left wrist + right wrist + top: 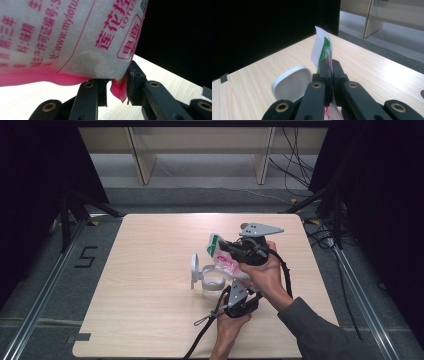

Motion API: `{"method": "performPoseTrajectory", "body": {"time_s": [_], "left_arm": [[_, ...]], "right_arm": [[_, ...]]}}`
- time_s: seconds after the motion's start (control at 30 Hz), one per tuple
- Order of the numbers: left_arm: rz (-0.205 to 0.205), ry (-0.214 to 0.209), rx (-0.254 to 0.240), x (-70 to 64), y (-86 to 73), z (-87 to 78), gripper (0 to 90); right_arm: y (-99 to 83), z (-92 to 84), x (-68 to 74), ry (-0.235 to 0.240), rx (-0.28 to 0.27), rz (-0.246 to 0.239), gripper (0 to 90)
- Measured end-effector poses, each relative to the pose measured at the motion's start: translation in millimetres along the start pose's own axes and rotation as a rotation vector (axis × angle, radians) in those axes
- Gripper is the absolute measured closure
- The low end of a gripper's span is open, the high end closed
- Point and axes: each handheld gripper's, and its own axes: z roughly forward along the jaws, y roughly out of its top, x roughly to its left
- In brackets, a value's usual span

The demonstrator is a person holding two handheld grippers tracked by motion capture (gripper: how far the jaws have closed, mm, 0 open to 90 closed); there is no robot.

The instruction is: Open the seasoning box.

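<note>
1. The bag [226,258], a plastic pouch of white grains with pink print and a pink bottom seam, hangs above the table [150,320] between the two grippers.
2. The right gripper [226,246] has its jaws pressed together on the bag's top edge; in the right gripper view the white and green flap [322,50] stands up just past its fingertips [329,65].
3. The left gripper [235,287] comes at the bag from below. Its jaws pinch the bag's lower corner: in the left gripper view the pink seam [119,88] sits between the pads [133,82], and the filled body bulges just above them.
4. A clear jar [214,279] stands on the table just beside the left gripper's fingertips and under the bag, its white lid [194,269] flipped open and upright on the far side from the grippers.
5. In the right gripper view the lid [293,85] lies just below and left of the closed fingertips.
</note>
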Motion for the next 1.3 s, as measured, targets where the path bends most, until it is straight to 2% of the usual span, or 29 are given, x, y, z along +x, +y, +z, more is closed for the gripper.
{"method": "performPoseTrajectory", "body": {"time_s": [0.1,0.13,0.17,0.2,0.43,0.6,0.7,0.73,0.77,0.83,0.9,0.97,1.0,1.03,1.1,1.2,1.23,1.3], "left_arm": [[-0.006,-0.007,-0.001,0.5,-0.7,0.5,73.0],[-0.004,-0.006,0.001,0.7,-1.0,0.8,73.0],[-0.003,-0.007,0.005,0.9,-1.2,0.8,73.0],[-0.003,-0.008,0.005,1.1,-1.3,0.9,72.9],[-0.005,-0.012,0.002,1.2,-0.4,0.3,73.0],[-0.005,-0.016,-0.003,0.2,-1.0,0.2,73.0],[-0.008,-0.015,-0.004,-0.1,-1.4,-0.1,73.1],[-0.009,-0.015,-0.001,0.1,-1.4,-0.3,73.0],[-0.010,-0.015,-0.001,0.2,-1.4,-0.1,73.0],[-0.017,-0.019,-0.006,0.0,-1.8,0.3,73.1],[-0.021,-0.021,-0.009,-0.3,-2.0,0.3,73.1],[-0.019,-0.016,-0.009,-0.3,-1.7,-0.1,73.1],[-0.018,-0.016,-0.011,-0.2,-1.7,0.1,73.1],[-0.021,-0.018,-0.016,-0.3,-2.0,0.0,73.2],[-0.023,-0.020,-0.014,0.0,-2.1,0.1,73.2],[-0.023,-0.021,-0.018,-0.8,-2.6,0.0,73.2],[-0.028,-0.023,-0.022,-0.8,-2.9,0.4,73.3],[-0.030,-0.024,-0.019,0.4,-2.5,-0.5,73.4]], "right_arm": [[-0.6,3.1,-1.5,0.002,-0.003,-0.007,90.0],[-0.5,2.7,-2.4,-0.013,-0.003,-0.020,90.0],[-1.3,4.3,-2.0,-0.013,-0.013,-0.006,90.0],[-1.4,4.2,-2.3,0.006,0.002,0.002,90.0],[-0.8,4.7,-3.6,0.005,0.000,-0.019,90.0],[-0.3,5.1,-0.9,-0.007,0.021,-0.006,90.0],[-0.4,7.3,-1.8,-0.005,0.014,-0.038,90.0],[-1.0,8.8,-1.5,-0.011,0.002,-0.034,90.0],[-1.2,8.5,-0.8,-0.006,0.014,-0.014,90.0],[-1.0,8.4,-0.2,-0.011,0.033,-0.009,90.0],[-0.3,9.8,-1.2,-0.011,0.031,-0.055,90.0],[-0.8,11.8,0.0,-0.009,0.026,-0.041,90.0],[-0.2,11.9,-0.7,0.003,0.030,-0.053,90.0],[-0.6,11.7,1.9,0.003,0.031,-0.021,90.0],[-0.1,11.3,2.7,-0.011,0.049,-0.038,90.0],[-0.7,14.5,4.3,-0.009,0.058,-0.035,90.0],[-0.2,15.6,4.1,-0.001,0.066,-0.063,90.0],[-0.1,16.3,6.5,-0.005,0.078,-0.061,90.0]]}}
